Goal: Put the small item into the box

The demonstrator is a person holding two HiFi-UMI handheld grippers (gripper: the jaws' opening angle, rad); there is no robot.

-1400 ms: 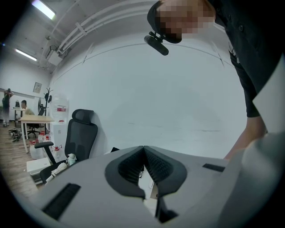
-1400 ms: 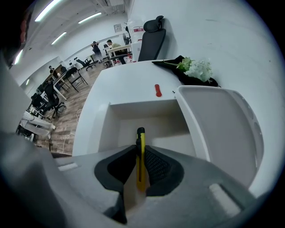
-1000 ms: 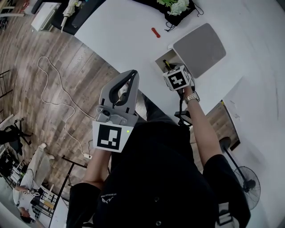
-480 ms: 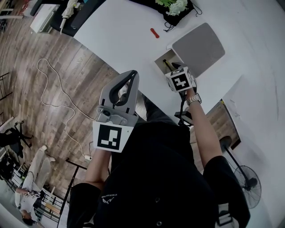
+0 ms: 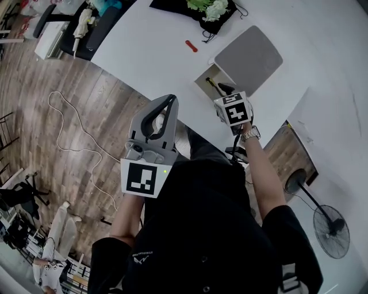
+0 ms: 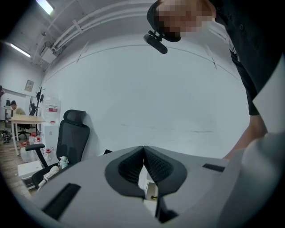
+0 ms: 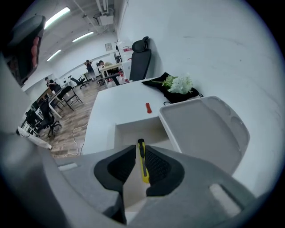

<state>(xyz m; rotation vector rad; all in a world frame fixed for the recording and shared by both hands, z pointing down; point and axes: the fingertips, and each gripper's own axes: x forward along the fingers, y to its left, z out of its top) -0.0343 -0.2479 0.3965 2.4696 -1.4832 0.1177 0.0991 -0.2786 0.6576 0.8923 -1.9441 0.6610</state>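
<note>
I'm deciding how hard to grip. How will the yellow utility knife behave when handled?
The utility knife looks slim and straight, so it is probably stiff and light. Its flat body likely won't roll, though smooth plastic might slip between the right gripper's fingers.

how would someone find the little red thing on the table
Start at the big white table and find the open box with its grey lid beside it. Just beyond the box, toward the black cloth with white flowers, lies the red thing: small, oblong, the only red object there.
</note>
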